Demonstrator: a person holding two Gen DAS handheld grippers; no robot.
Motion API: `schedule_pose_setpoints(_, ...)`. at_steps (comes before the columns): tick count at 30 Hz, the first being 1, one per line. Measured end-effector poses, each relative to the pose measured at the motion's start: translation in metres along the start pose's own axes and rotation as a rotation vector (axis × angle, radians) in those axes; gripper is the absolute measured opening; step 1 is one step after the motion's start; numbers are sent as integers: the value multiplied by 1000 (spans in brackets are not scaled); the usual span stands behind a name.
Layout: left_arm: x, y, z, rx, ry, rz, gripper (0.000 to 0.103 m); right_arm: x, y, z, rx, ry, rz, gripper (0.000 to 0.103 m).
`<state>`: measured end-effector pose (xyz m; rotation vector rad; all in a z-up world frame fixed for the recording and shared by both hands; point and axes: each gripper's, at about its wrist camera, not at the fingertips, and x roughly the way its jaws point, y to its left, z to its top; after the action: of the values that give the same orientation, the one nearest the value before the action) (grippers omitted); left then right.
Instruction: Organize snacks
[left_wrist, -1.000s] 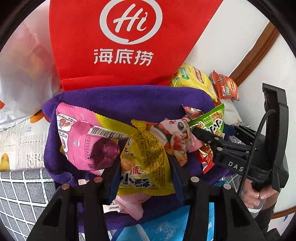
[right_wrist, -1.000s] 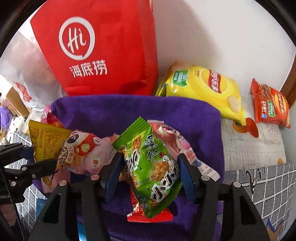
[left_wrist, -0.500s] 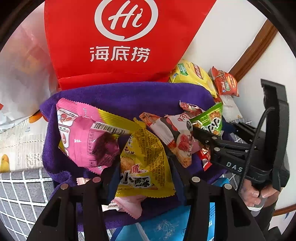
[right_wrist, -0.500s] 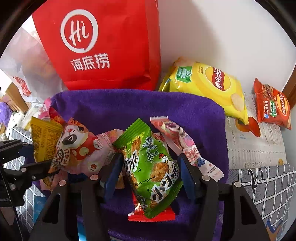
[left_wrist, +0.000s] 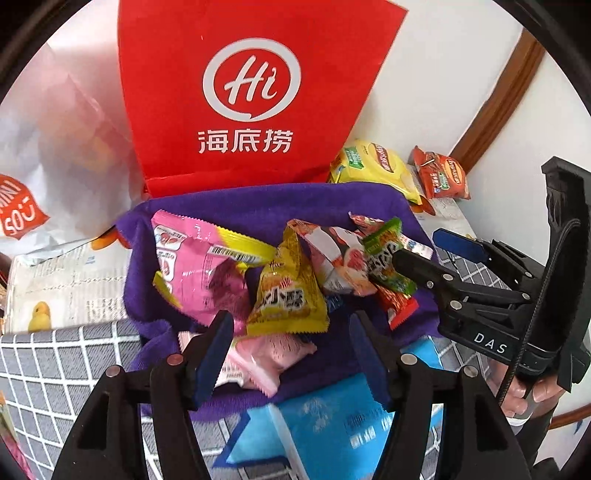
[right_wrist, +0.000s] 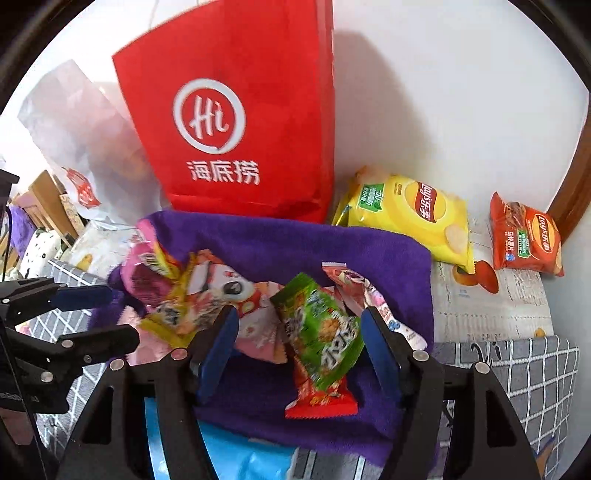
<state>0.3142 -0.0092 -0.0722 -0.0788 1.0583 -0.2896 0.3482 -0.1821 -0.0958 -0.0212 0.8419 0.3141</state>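
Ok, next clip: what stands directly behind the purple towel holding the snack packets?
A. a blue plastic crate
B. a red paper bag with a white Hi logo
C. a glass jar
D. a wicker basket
B: the red paper bag stands upright at the far edge of the purple towel, against the wall.

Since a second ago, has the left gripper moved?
Yes. The left gripper has backed up off the yellow packet, jaws opening; the red bag looks farther.

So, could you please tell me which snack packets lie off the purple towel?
The yellow chip bag and the smaller orange-red chip bag, both beside the purple towel near the wall.
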Motion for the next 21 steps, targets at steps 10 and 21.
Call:
schedule_pose_setpoints(10, -49, -13, -35, -18, -99, -10, 63, -66, 20, -28, 7, -52, -8, 68)
schedule_pose_setpoints(21, -109, -40, -83, 15, -209, 69, 63, -139, 25, -71, 76, -86, -37, 68)
